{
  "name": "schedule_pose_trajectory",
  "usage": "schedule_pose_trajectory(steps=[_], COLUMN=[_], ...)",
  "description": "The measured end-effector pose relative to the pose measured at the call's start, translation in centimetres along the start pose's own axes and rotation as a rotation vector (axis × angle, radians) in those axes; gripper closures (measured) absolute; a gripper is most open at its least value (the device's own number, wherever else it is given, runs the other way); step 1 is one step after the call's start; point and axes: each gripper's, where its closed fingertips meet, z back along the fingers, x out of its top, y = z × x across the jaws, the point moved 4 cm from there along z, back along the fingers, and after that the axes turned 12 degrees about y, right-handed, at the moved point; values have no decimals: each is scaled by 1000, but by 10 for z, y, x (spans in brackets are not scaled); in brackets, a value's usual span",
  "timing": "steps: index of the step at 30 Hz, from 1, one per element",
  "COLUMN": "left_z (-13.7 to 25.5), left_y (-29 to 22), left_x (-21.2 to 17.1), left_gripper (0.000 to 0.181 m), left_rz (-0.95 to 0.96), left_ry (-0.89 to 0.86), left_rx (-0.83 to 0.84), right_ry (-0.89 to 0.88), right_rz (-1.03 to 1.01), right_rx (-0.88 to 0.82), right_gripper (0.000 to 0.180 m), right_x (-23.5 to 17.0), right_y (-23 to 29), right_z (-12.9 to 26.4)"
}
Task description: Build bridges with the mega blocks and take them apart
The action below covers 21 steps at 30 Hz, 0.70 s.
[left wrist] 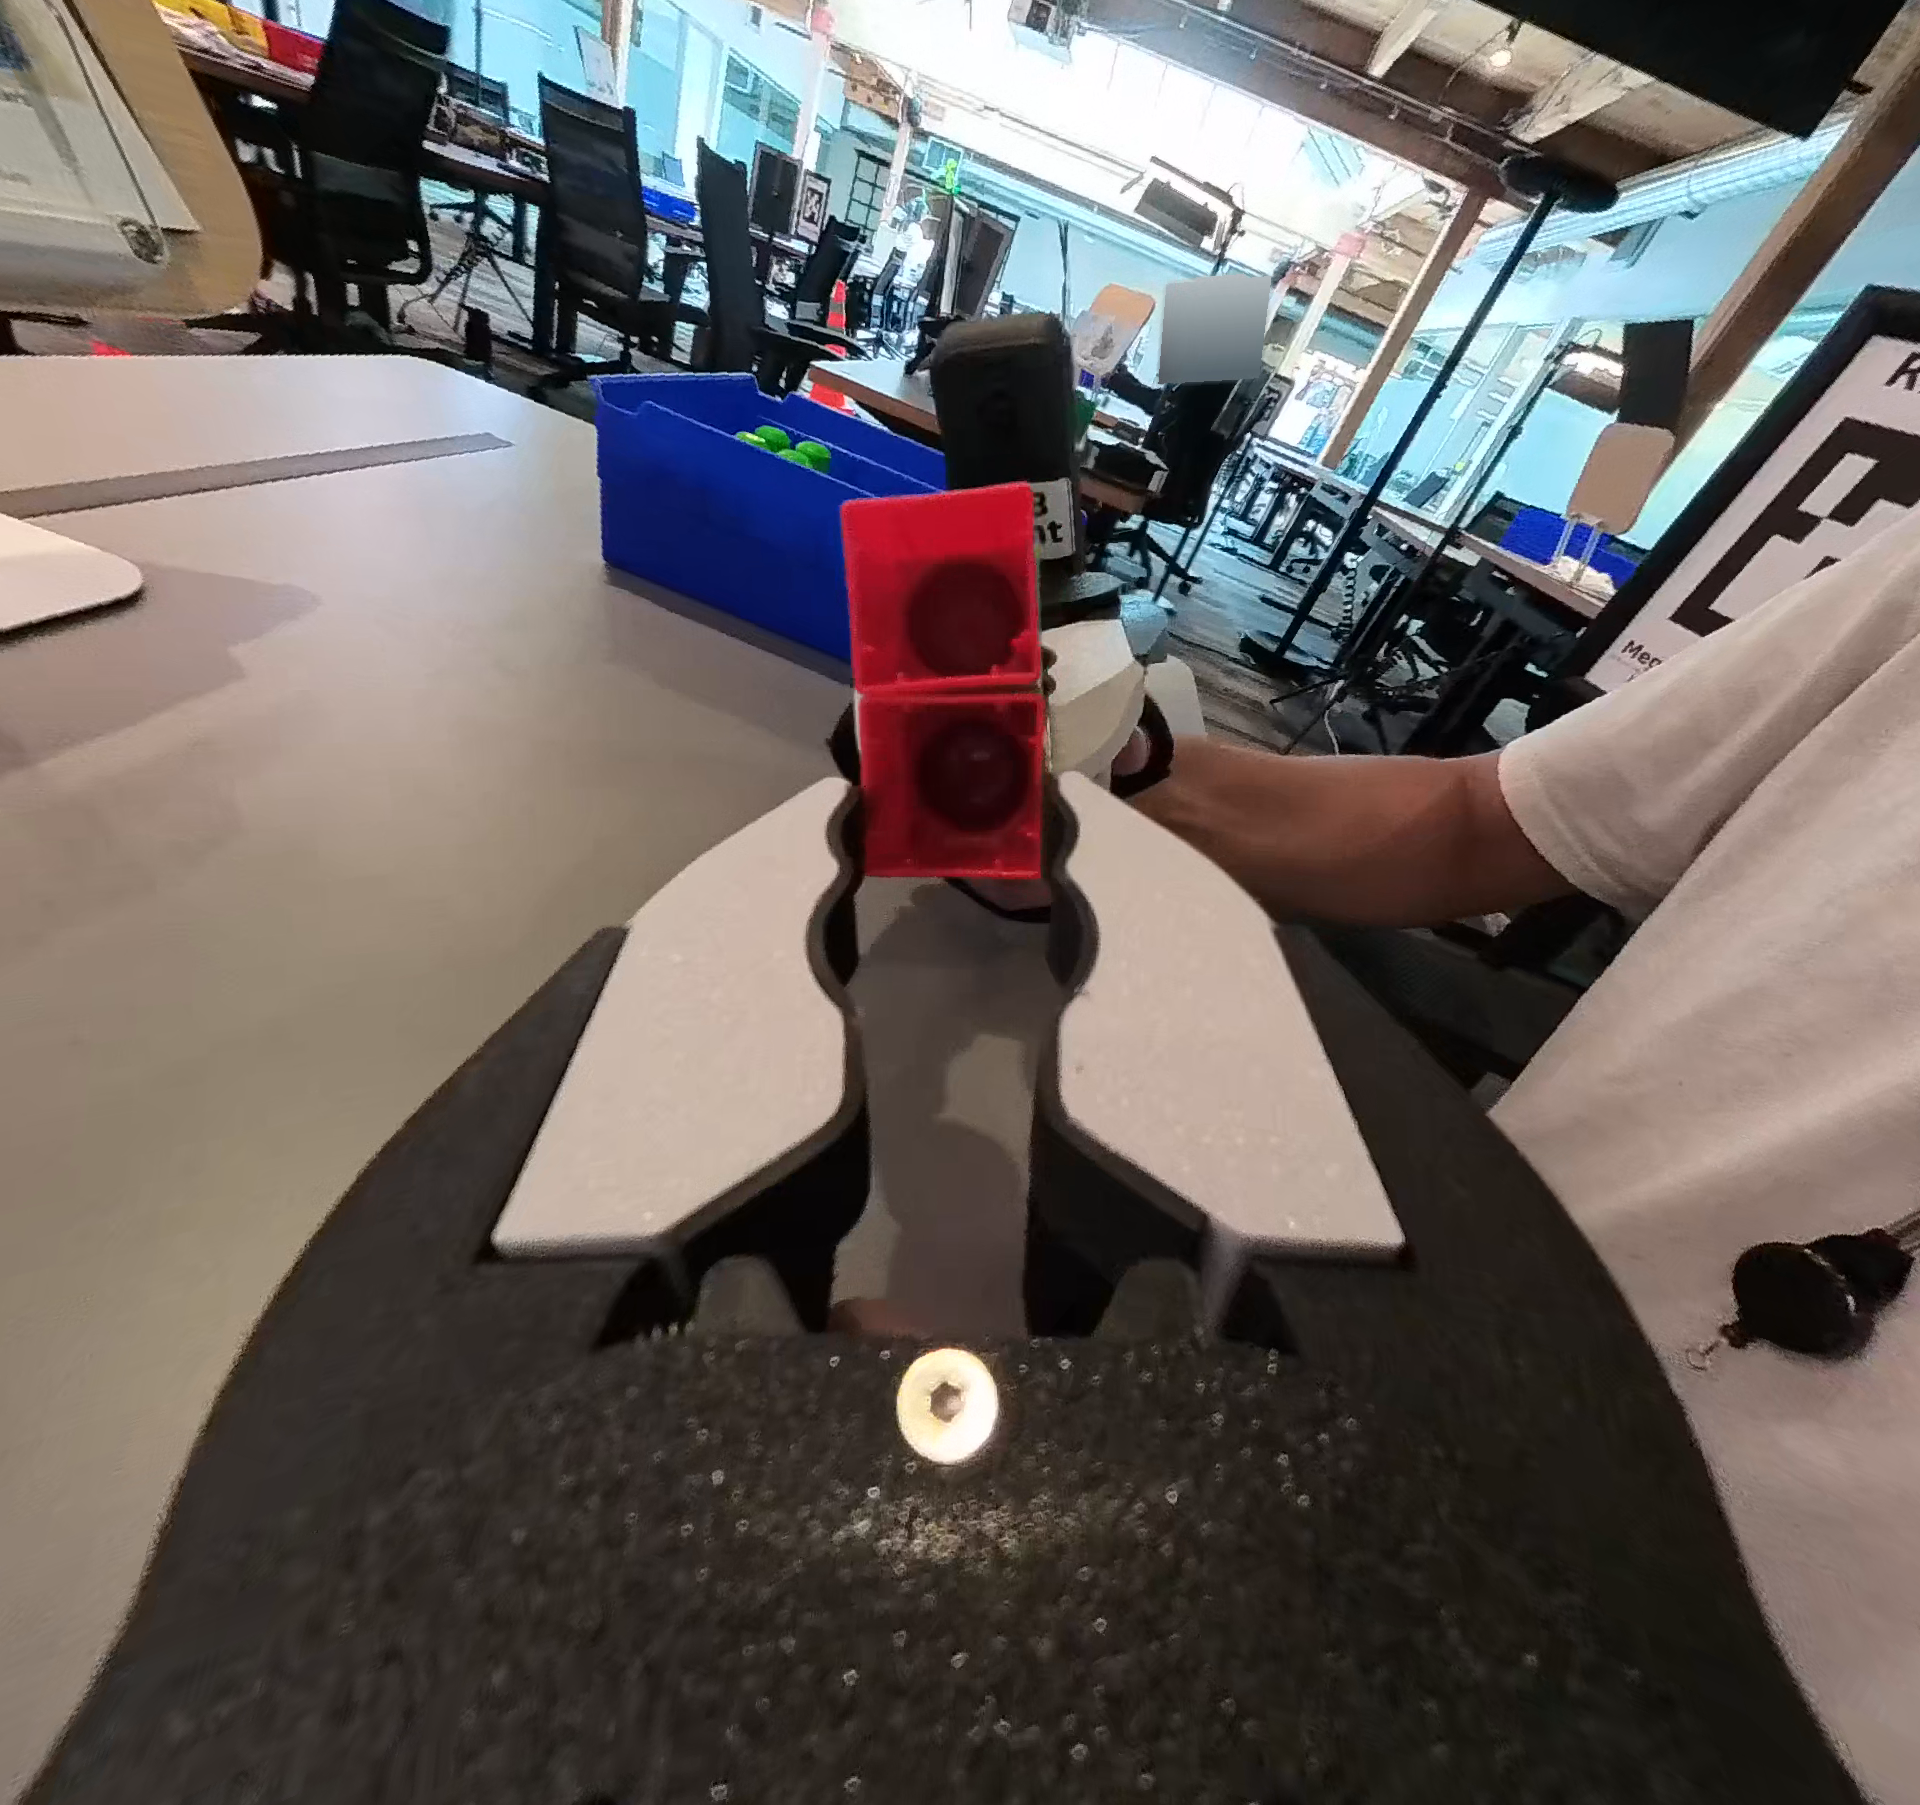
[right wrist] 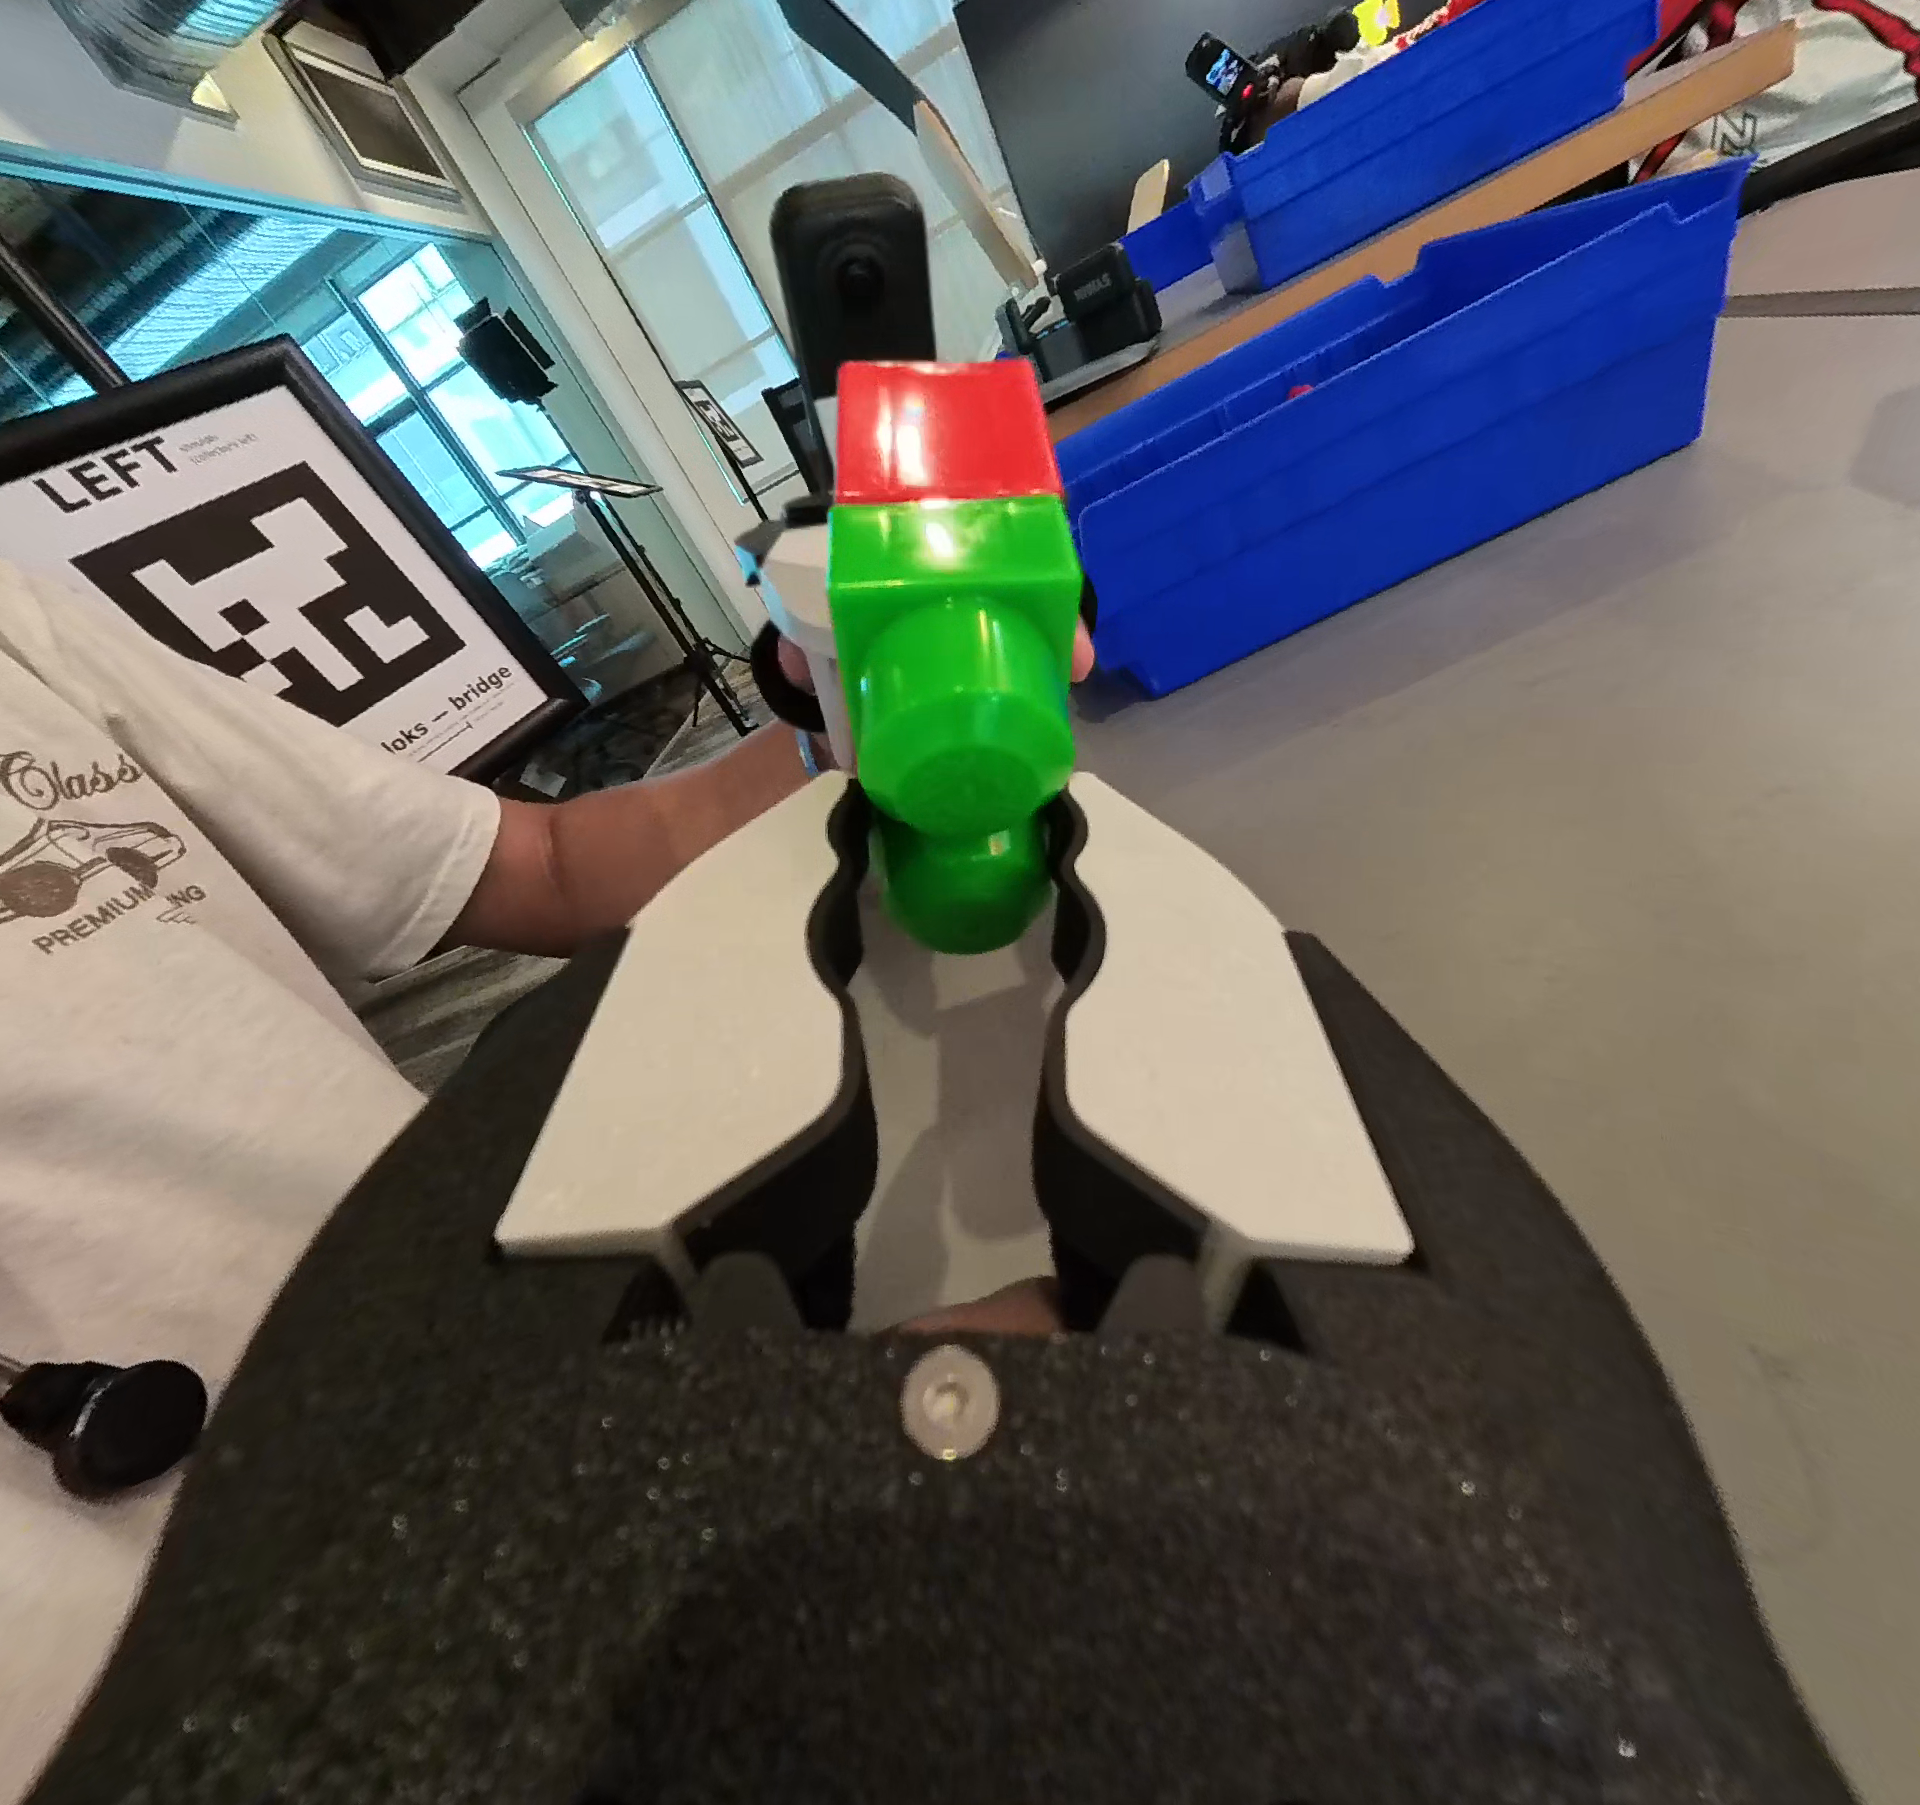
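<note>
In the left wrist view my left gripper point(left wrist: 951, 820) is shut on the lower end of a red block point(left wrist: 945, 695). The block is held above the grey table point(left wrist: 364, 820), and its hollow underside with two cells faces the camera. In the right wrist view my right gripper point(right wrist: 956, 846) is shut on a green block point(right wrist: 951, 633) whose two studs point at the camera. The red block point(right wrist: 940, 436) sits against the green block's far side and sticks out above it. The two grippers face each other; each shows behind the blocks in the other's view point(left wrist: 1091, 706) point(right wrist: 852, 269). The green block is hidden in the left wrist view.
A blue bin point(left wrist: 727, 519) holding green blocks point(left wrist: 784, 446) stands on the table behind the grippers; it also shows in the right wrist view point(right wrist: 1403, 467), with another blue bin point(right wrist: 1455, 93) farther off. A person in a white shirt point(left wrist: 1714, 924) holds both grippers. Framed marker boards point(right wrist: 281, 550) stand off the table.
</note>
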Motion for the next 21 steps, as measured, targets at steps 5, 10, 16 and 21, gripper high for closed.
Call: schedule_pose_trajectory(steps=[5, 10, 16, 21], left_z=[-1, -3, -8, -8], left_y=[-1, 1, 4, 13], left_x=[-2, -5, -8, -3], left_gripper=[150, 150, 150, 150], left_rz=[-32, -17, 16, 131], left_ry=[25, 0, -21, -91], left_rx=[15, 2, -14, -32], right_ry=[-3, 0, -12, -52], right_rz=[-3, 3, -1, -77], right_rx=[-1, -7, -26, -28], right_gripper=[146, 147, 147, 146], right_x=[-1, 0, 0, 4], right_y=[1, 0, -2, -8], right_z=[0, 2, 6, 7])
